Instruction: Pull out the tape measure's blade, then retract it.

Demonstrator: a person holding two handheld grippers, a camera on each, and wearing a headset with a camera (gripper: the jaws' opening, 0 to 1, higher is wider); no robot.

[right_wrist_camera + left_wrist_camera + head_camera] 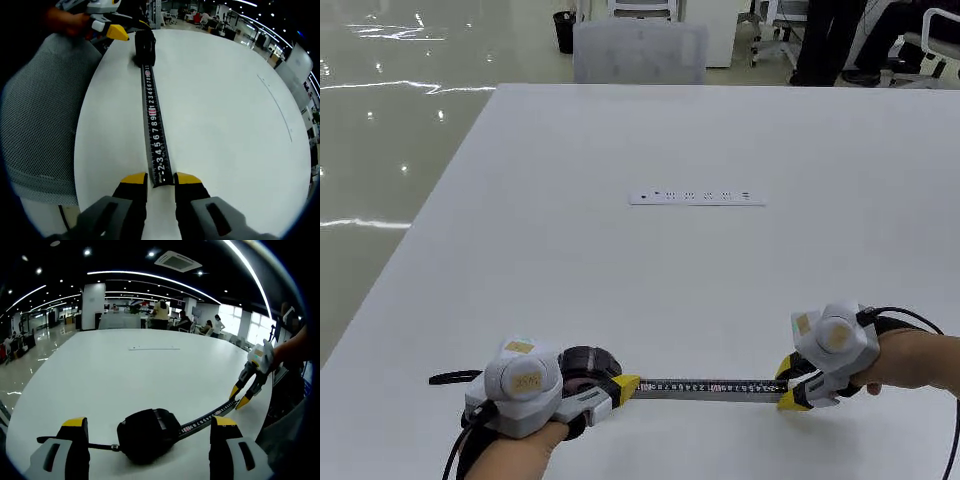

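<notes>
A black tape measure lies on the white table near its front edge. Its numbered blade stretches flat to the right. My left gripper is open, its jaws standing wide on either side of the case with gaps showing. My right gripper is shut on the blade's tip. From the left gripper view it appears at the right. The left gripper is seen beside the case in the right gripper view.
A white power strip lies flat in the middle of the table. A grey chair stands at the far edge. The case's black wrist strap trails left. People stand far behind the table.
</notes>
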